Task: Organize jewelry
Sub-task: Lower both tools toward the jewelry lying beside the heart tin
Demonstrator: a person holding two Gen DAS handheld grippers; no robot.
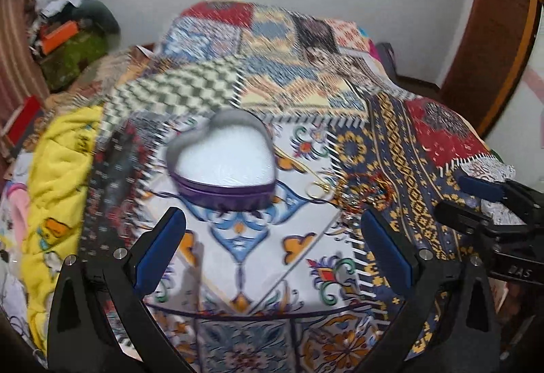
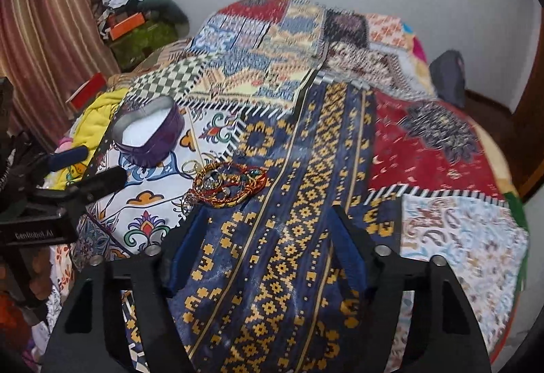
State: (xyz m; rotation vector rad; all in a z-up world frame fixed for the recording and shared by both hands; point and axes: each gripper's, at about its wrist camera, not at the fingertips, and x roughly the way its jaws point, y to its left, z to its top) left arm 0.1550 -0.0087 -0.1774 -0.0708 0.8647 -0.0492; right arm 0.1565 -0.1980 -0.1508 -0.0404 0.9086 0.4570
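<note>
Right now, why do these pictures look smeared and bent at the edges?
Left wrist view: motion blur smears the heart-shaped box and the patchwork bedspread into streaks, though the left gripper stays sharp. Right wrist view: crisper, the jewelry pile is readable, only far patches are soft. Both views: the fisheye lens curves the room and darkens the corners; lighting is flat, with little glare.

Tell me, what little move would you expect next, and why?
Probably the right gripper eases forward and left toward the pile of bangles. Both grippers are open and empty, the heart-shaped box stands open with nothing in it, and the jewelry lies loose on the patterned bedspread beside it.
</note>
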